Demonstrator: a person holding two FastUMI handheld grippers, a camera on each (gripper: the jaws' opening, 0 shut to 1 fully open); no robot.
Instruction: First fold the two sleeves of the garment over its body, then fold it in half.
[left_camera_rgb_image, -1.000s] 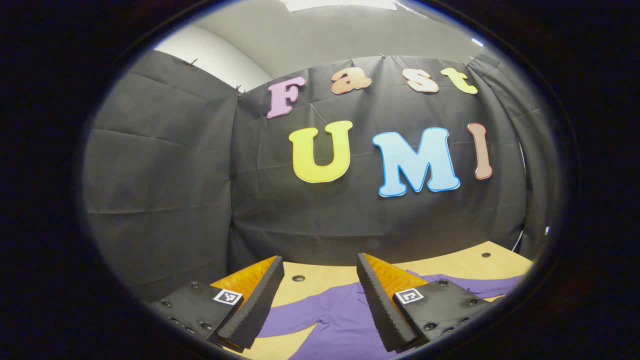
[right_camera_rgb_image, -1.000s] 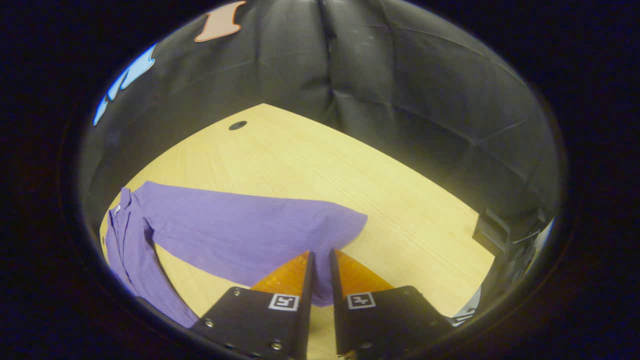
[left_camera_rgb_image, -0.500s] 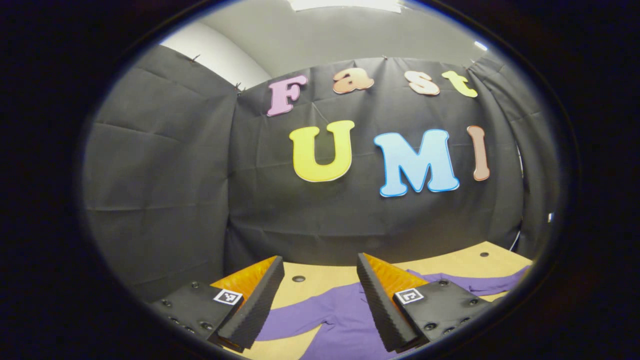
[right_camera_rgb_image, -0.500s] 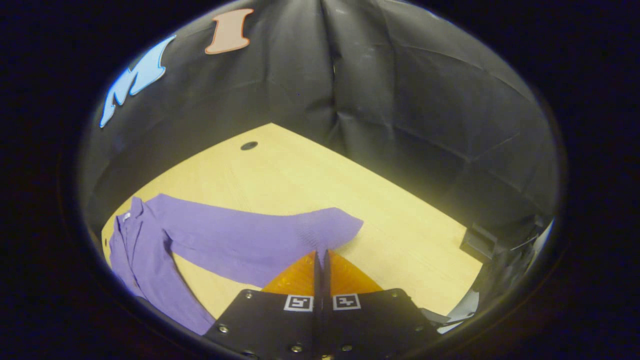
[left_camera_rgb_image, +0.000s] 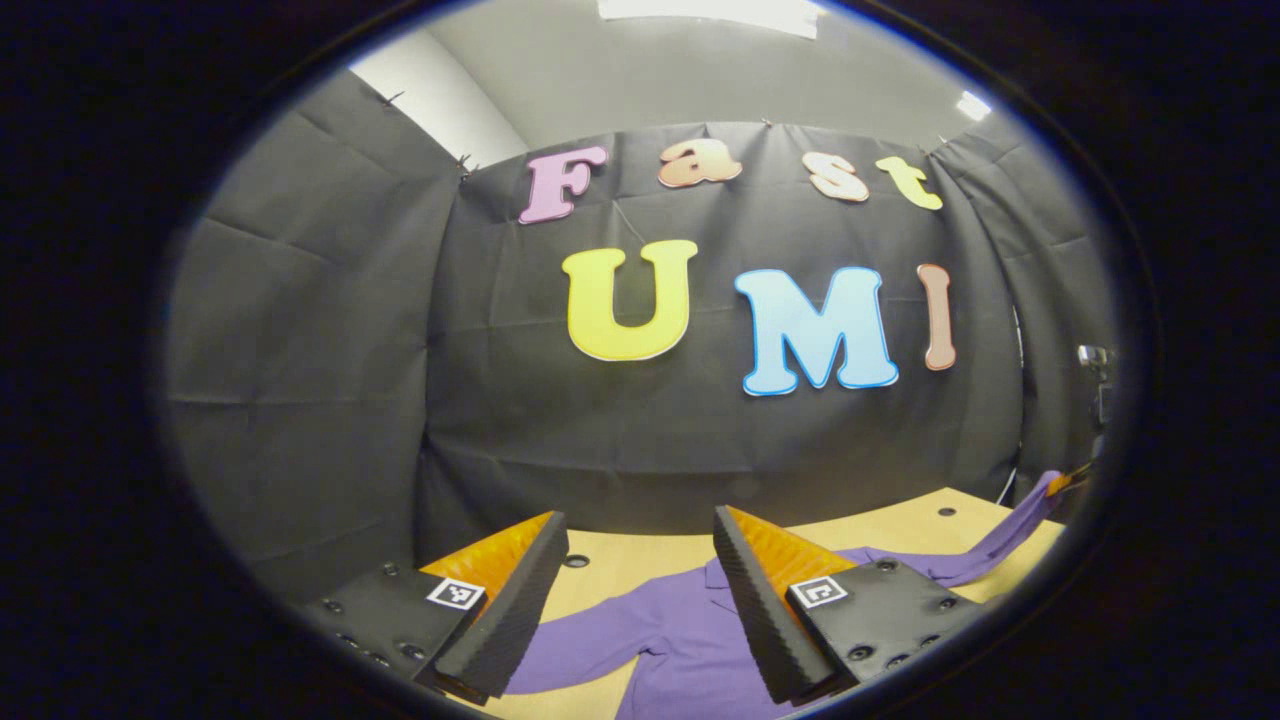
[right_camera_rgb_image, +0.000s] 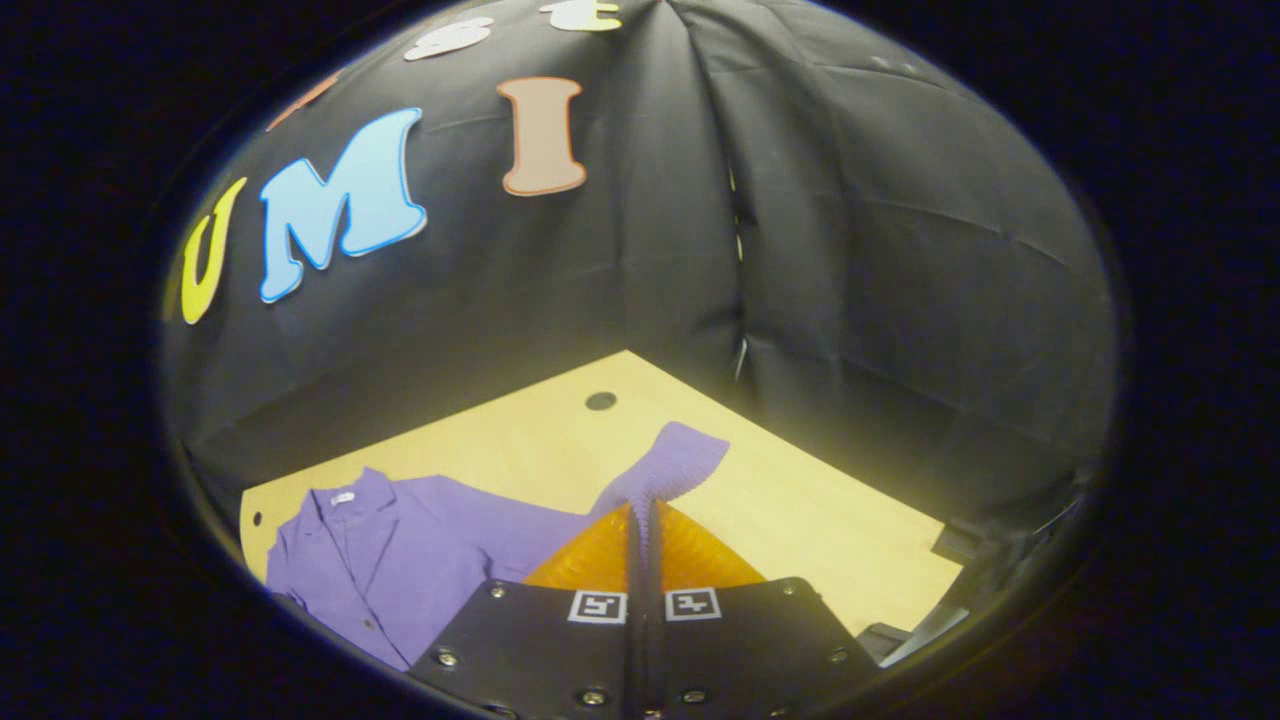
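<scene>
A pale wooden desk (right_camera_rgb_image: 820, 520) fills the booth floor, and on it the purple garment (right_camera_rgb_image: 420, 560) lies spread face up, its collar toward the back wall and its body flat on the wood. That flat spread is what the task wants as a base, since both sleeves have to land on top of the body before any halving. The right sleeve (right_camera_rgb_image: 670, 465) is raised off the desk and rises to the right gripper (right_camera_rgb_image: 643, 520), whose fingers are pressed together with the cloth pinched between them near the cuff; holding it at that end looks meant to let the whole length swing over in one sweep. In the left gripper view the same sleeve (left_camera_rgb_image: 1010, 525) shows as a strip stretched upward toward the far right edge, where the right gripper's tip is barely visible and too small to read. The left gripper (left_camera_rgb_image: 640, 575) hangs just above the garment's shoulder region with its fingers wide apart and nothing between them, probably waiting its turn for the other sleeve (left_camera_rgb_image: 580, 650), which stays flat on the desk. Much is cut off: the garment's lower hem falls below both views, the right gripper's own body covers part of the chest, and how much fabric sits inside the pinch cannot be made out. Small dark holes (right_camera_rgb_image: 600, 401) dot the desk.
</scene>
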